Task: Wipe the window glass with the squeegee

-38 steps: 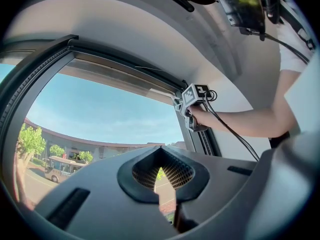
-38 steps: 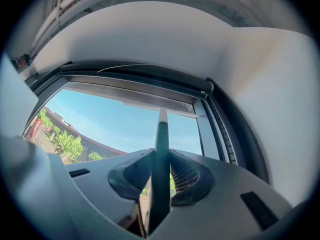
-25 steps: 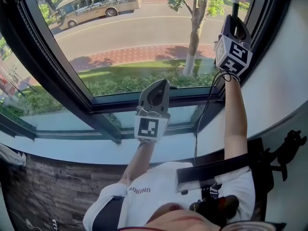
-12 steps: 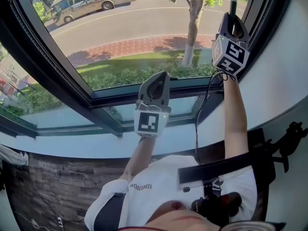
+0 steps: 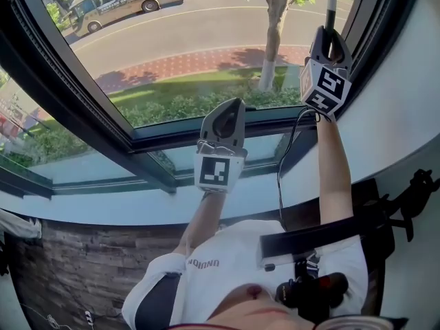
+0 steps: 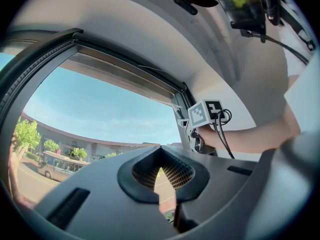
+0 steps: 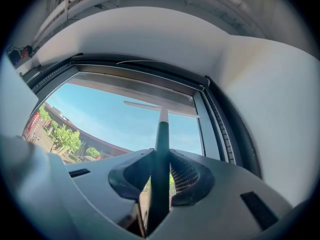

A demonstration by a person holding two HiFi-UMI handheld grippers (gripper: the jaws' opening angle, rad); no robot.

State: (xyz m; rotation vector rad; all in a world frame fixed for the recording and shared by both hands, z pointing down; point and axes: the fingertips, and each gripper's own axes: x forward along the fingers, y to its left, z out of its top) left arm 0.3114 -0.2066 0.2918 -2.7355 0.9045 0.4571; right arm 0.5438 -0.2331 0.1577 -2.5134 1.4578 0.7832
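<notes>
My right gripper (image 5: 329, 34) sits slightly lower at the window's right edge than a second ago, so more of the squeegee (image 5: 331, 2) handle shows above it. My left gripper (image 5: 232, 104) reaches a little higher past the lower frame (image 5: 158, 141).

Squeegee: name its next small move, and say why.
Probably draw the squeegee straight down the window glass. The right tongs are shut on its handle, and its blade sits high on the pane, just under the top frame, so nearly the whole pane lies below it. Whether the blade touches the glass cannot be told.
</notes>
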